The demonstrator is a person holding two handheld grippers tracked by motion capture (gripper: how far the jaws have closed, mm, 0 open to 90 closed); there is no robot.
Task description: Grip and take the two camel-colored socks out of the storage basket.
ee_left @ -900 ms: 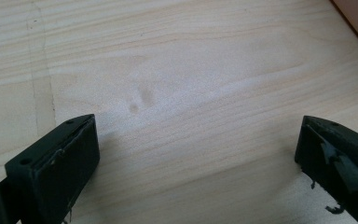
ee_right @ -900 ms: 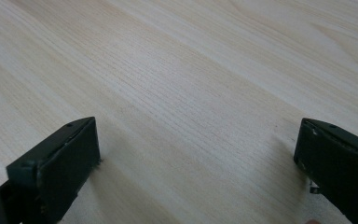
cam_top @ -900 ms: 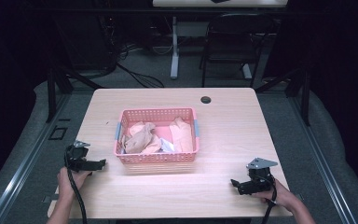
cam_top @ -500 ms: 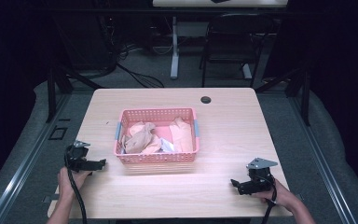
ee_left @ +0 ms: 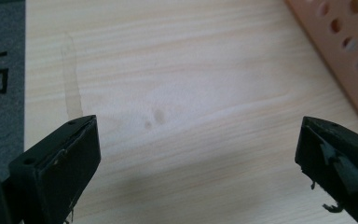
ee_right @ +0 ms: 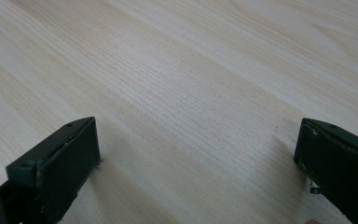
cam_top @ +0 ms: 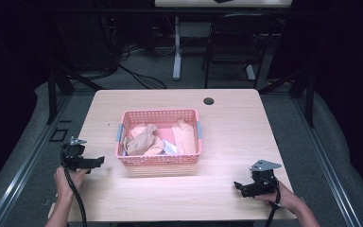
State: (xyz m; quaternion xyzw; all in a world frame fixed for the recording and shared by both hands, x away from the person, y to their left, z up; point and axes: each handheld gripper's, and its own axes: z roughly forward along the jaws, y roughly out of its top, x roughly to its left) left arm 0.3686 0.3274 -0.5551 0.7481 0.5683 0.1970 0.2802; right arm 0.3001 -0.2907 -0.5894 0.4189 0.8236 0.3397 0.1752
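A pink plastic basket (cam_top: 159, 160) stands in the middle of the light wooden table (cam_top: 227, 123), holding several crumpled tan and pink cloths (cam_top: 144, 140). My left gripper (cam_top: 98, 161) rests near the table's left edge, just left of the basket, jaws wide open over bare wood (ee_left: 196, 140). The basket's perforated wall (ee_left: 349, 51) shows at the upper right of the left gripper view. My right gripper (cam_top: 237, 186) sits near the front right, pointing left, open with nothing between its jaws (ee_right: 196, 149).
A small dark round hole (cam_top: 209, 100) sits in the table near its far edge. Beyond the table are a chair (cam_top: 231, 42), a table leg and cables on grey floor. A rail runs along the left side.
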